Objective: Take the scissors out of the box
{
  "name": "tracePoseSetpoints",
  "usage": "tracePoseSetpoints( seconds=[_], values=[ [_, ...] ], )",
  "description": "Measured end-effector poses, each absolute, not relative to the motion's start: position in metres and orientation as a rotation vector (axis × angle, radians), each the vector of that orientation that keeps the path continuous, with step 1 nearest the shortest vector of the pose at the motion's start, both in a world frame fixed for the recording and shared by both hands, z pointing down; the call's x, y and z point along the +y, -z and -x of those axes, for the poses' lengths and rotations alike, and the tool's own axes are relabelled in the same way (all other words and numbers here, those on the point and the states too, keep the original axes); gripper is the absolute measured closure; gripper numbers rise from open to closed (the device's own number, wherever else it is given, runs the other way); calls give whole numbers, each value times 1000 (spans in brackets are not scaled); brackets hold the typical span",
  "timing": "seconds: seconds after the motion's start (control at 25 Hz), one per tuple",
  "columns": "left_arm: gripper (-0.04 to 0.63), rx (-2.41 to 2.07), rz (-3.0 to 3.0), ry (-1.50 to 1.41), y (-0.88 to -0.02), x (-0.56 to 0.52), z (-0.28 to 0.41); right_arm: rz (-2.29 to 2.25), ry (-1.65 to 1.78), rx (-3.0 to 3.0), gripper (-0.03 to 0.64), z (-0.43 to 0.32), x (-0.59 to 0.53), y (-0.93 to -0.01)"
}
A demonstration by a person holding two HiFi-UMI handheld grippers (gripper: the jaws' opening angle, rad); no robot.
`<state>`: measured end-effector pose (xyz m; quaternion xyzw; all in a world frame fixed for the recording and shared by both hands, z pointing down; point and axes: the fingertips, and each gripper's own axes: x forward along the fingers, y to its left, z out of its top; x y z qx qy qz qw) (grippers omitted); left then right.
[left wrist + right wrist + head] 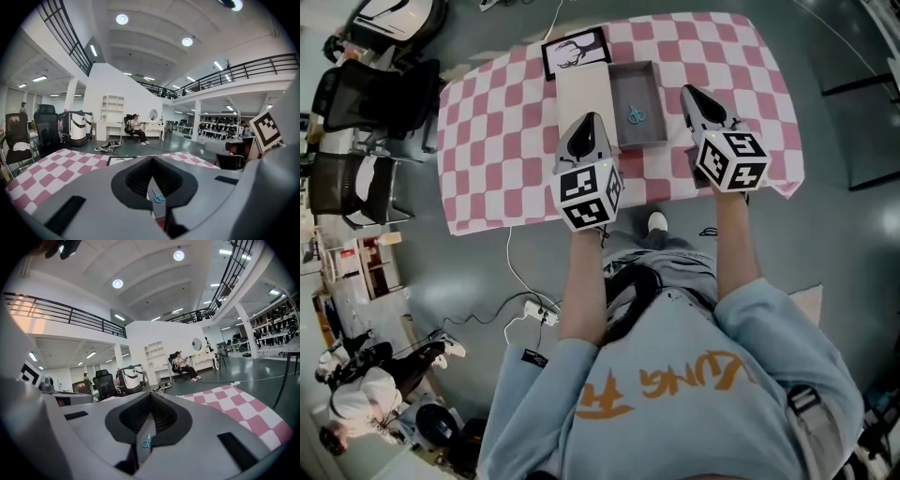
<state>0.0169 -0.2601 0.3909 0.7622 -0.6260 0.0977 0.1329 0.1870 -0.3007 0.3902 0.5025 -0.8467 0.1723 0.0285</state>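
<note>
The scissors lie flat on the floor of the open box, near its front, in the middle of the checked bench. With no lid over them, they can be reached straight from above. The left tongs and right tongs hover over the bench's near edge on either side of the box, apart from it. Both are clenched on nothing, tips meeting. Both point at the scissors, probably lining up an approach. Whichever goes in must spread its tips first.
</note>
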Motion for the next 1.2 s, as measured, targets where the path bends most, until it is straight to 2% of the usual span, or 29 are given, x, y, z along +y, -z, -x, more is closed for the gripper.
tracePoseSetpoints(
  seconds=[0.72,1.2],
  values=[
    [575,-1779,-2187,-273,-410,-289,-27,-1538,-488,-2579,620,-206,-311,-400],
    [575,-1791,-2097,-325,-440,-296,7,-1389,-555,-2597,620,-155,-334,-426]
  ],
)
